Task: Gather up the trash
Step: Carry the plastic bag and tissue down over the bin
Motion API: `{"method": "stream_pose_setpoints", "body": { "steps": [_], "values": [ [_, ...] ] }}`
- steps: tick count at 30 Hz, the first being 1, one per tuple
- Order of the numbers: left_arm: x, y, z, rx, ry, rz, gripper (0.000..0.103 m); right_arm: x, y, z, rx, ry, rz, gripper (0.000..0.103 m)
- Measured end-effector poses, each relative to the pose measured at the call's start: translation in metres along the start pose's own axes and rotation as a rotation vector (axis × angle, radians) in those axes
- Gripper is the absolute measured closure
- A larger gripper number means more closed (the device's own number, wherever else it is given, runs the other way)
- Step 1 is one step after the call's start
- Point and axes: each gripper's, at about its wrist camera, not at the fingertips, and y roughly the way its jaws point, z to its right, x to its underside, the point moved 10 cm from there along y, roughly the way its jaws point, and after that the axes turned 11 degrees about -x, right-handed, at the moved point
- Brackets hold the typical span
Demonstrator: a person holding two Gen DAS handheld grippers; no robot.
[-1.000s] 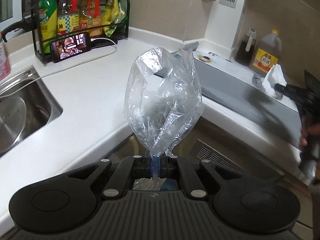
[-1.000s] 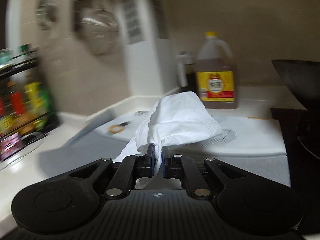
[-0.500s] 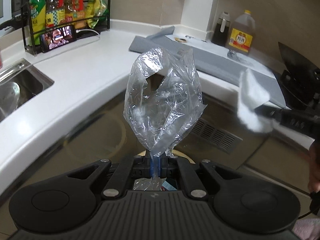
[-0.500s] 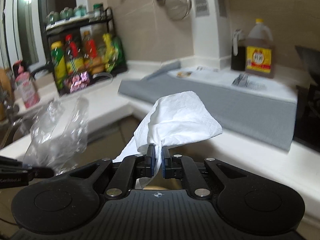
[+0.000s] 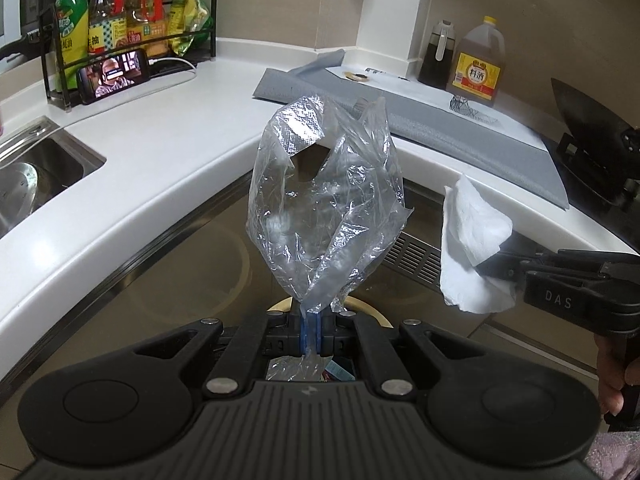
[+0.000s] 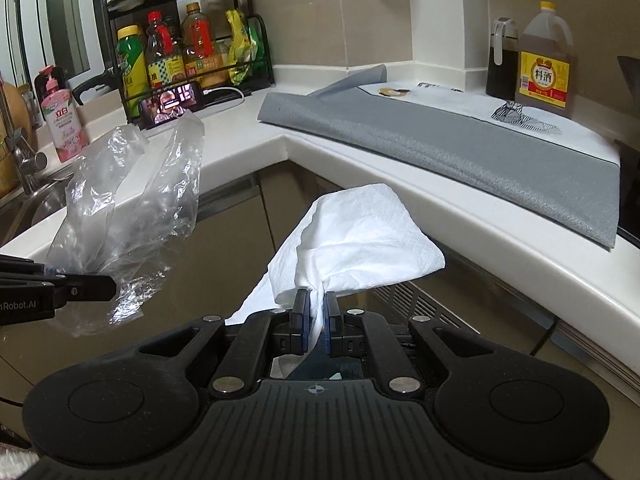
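Note:
My left gripper is shut on a crumpled clear plastic bag that stands up from its pads, in front of the curved counter edge. The same bag shows at the left of the right wrist view, with the left gripper pinching its lower end. My right gripper is shut on a white paper tissue. In the left wrist view the tissue hangs at the right, with the right gripper reaching in from that side. Beneath the left gripper a round yellow-rimmed bin is partly visible.
A white counter curves around the corner, with a sink at left, a bottle rack and a phone behind. A grey mat, an oil jug and a dark wok lie to the right.
Both grippers have drawn back from the counter and sunk in front of the cabinets. The right one swung left with the tissue, coming beside the bag. Both grips are unchanged.

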Motion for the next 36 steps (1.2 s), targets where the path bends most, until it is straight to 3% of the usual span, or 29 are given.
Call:
{"method": "stream_pose_setpoints", "body": {
  "steps": [36],
  "values": [
    [0.003, 0.020, 0.007, -0.002, 0.013, -0.046, 0.098, 0.011, 0.019, -0.003, -0.009, -0.004, -0.078, 0.095]
  ]
}}
